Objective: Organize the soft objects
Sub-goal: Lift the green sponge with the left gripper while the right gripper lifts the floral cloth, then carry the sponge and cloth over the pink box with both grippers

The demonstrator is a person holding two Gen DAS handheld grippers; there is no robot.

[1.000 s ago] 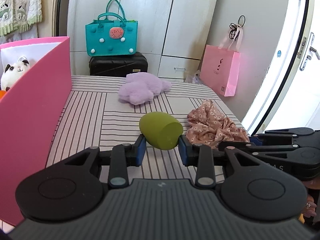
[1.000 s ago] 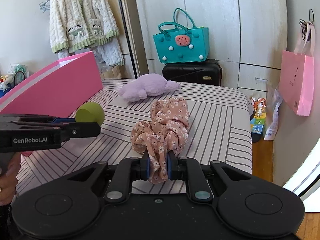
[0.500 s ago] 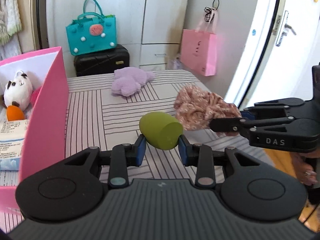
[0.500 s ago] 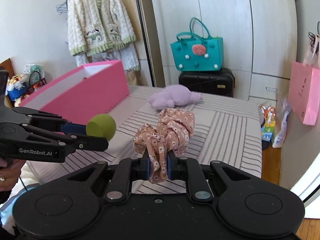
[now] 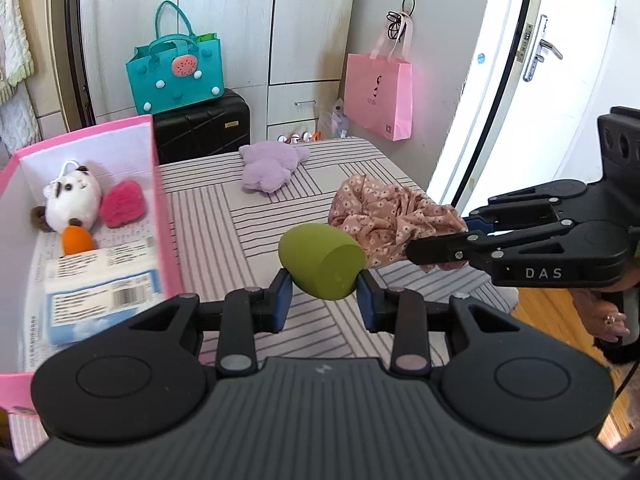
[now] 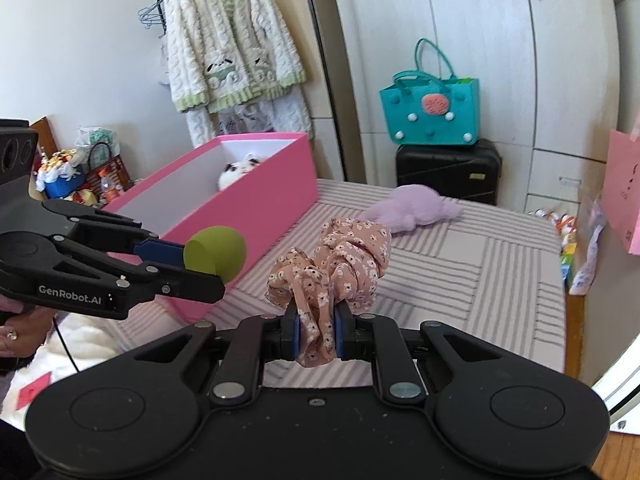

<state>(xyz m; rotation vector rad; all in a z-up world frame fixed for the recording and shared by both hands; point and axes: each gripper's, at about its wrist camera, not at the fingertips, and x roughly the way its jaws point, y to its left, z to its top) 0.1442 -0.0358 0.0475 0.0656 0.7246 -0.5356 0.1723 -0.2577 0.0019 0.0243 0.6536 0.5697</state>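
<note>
My left gripper clamps the olive-green egg-shaped sponge, flat cut end facing the camera, held above the striped bed beside the pink box. My right gripper pinches the bunched pink floral scrunchie, folds hanging clear of the bed.

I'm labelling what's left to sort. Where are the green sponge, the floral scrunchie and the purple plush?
green sponge (image 5: 322, 265), left wrist view, its flat cut face.
floral scrunchie (image 6: 344, 258), right wrist view, bunched fabric above the pads.
purple plush (image 5: 270, 166), left wrist view, middle of its body.
</note>
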